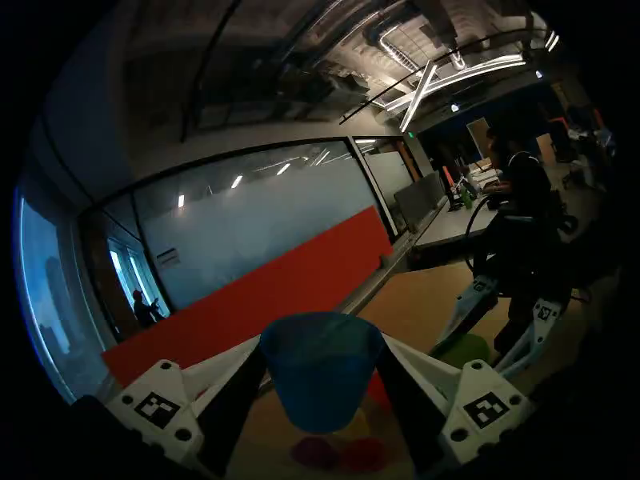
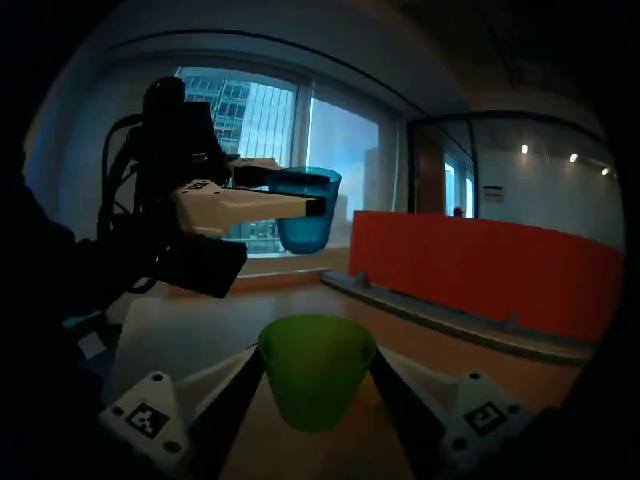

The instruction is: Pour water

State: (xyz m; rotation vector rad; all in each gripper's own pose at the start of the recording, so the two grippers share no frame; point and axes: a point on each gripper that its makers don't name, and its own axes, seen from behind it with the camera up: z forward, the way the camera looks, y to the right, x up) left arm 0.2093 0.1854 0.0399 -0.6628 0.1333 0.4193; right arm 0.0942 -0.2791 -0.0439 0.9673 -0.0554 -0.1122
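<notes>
A blue translucent cup (image 1: 322, 370) stands upright between the white fingers of my left gripper (image 1: 322, 384), which is shut on it. In the right gripper view the same blue cup (image 2: 305, 210) hangs high above the table, held by the left gripper (image 2: 298, 204). My right gripper (image 2: 316, 384) is shut on a green cup (image 2: 315, 370), also upright and lower than the blue one. The left gripper view shows the right gripper (image 1: 500, 336) off to the right with the green cup (image 1: 464, 350) in it. I cannot see into either cup.
A wooden table (image 2: 448, 352) lies below, with red and pink round shapes (image 1: 340, 453) on it. An orange-red partition (image 2: 496, 268) runs along its far side. A person (image 1: 520, 188) stands behind the right gripper. Large windows (image 2: 264, 128) sit behind the left gripper.
</notes>
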